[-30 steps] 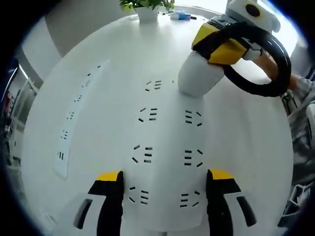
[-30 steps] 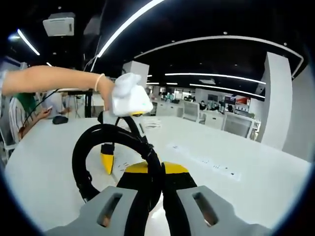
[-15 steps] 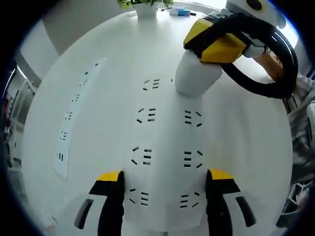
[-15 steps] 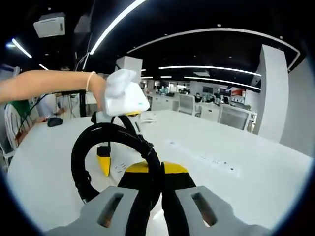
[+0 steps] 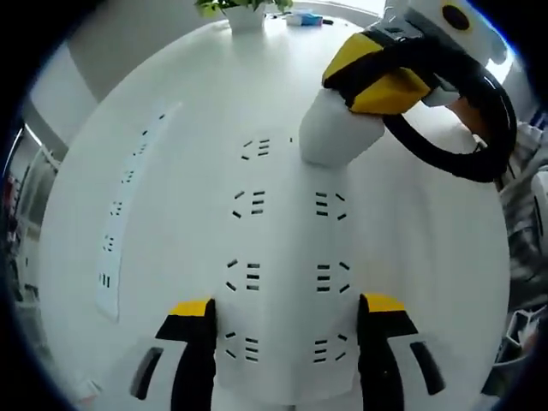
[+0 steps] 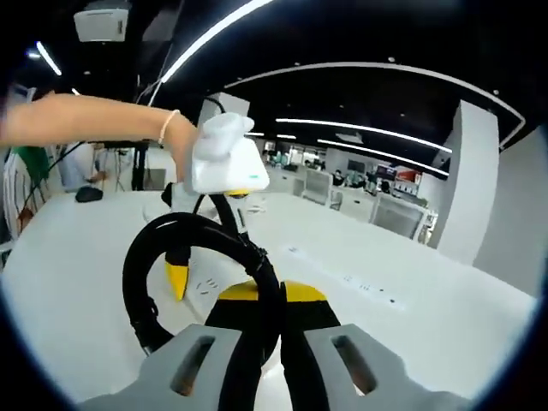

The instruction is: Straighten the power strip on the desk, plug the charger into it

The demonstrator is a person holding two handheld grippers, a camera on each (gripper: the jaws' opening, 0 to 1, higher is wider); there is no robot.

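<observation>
White desk (image 5: pixel 171 77) under both my claws; open-plan office behind, dark ceiling with long light strips.

Left gripper view: my left gripper (image 5: pixel 289 330) stands wide, one black-and-yellow jaw at each side of the lower frame, straddling the near end of a broad white power strip (image 5: pixel 287 274). I cannot tell whether the jaws touch its edges. The strip runs up the middle of the frame with two columns of sockets. At its far end, upper right of centre, the white charger (image 5: pixel 330 133) sits against the strip, held by my right gripper (image 5: pixel 377 73). The charger's black cable (image 5: pixel 479 128) loops off to the right. A second, narrow power strip (image 5: pixel 128 201) lies along the left of the frame, apart from the broad one. A potted plant (image 5: pixel 244 10) stands at top centre.

Right gripper view: my right gripper's (image 6: pixel 265 295) jaws are pressed nearly together on the black cable (image 6: pixel 197 235), which loops upward at centre left. The left gripper (image 6: pixel 180 274) hangs from a hand (image 6: pixel 184 150) at upper left.
</observation>
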